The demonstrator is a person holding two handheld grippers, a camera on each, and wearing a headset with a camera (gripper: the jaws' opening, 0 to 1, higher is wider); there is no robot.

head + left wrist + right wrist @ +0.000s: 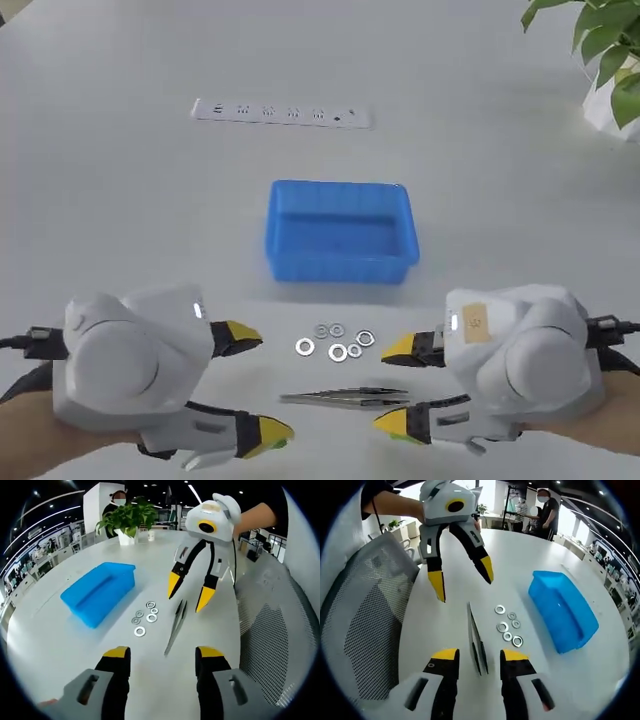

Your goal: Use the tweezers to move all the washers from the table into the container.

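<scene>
In the head view, the strip of table between the left gripper and the right gripper at lower centre is crossed by the tweezers, with the washers just above them. The blue container blocks mid-frame. A power strip lies at upper centre and a plant stands at the upper right, with bare tabletop on either side.

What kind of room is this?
Probably a big open office or lab: a mesh office chair at the white table, a potted plant, and strip lights over rows of desks behind.
</scene>
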